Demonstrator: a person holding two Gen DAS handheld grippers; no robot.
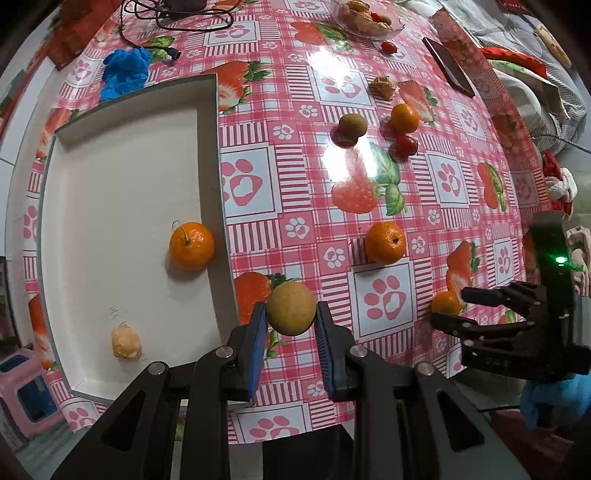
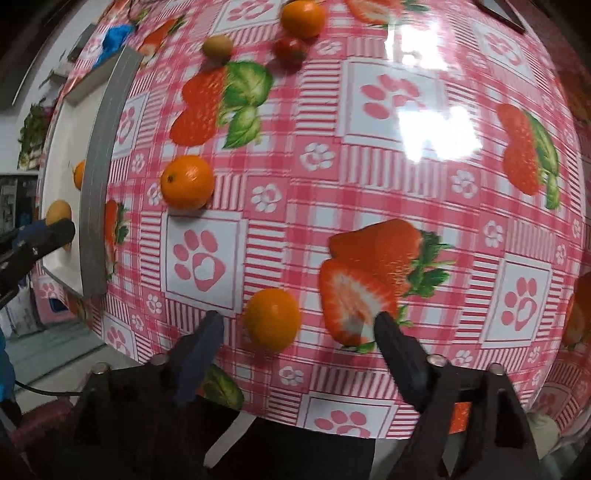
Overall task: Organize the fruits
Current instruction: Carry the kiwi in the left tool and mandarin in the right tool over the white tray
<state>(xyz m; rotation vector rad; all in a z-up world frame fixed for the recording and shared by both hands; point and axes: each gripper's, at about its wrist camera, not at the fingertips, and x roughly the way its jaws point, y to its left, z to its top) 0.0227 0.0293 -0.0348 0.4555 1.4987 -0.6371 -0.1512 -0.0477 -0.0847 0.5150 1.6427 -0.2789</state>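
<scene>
My left gripper (image 1: 291, 319) is shut on a yellow-green round fruit (image 1: 291, 308), held just right of the white tray (image 1: 207, 155). The tray holds a tangerine (image 1: 191, 245) and a small pale fruit (image 1: 126, 342). My right gripper (image 2: 295, 325) is open, its fingers on either side of a small orange (image 2: 272, 319) on the table; that gripper also shows in the left wrist view (image 1: 448, 304). A larger orange (image 2: 187, 181) lies beside the tray rim (image 2: 96, 192). Farther off lie a kiwi (image 1: 352, 124), an orange (image 1: 404, 118) and a tomato (image 1: 405, 145).
The table has a pink checked cloth with strawberry prints. A glass bowl of fruit (image 1: 369, 18), a phone (image 1: 448, 66), a physalis husk (image 1: 383, 86), a small tomato (image 1: 388, 47), cables (image 1: 173, 14) and a blue glove (image 1: 123, 72) lie at the far side.
</scene>
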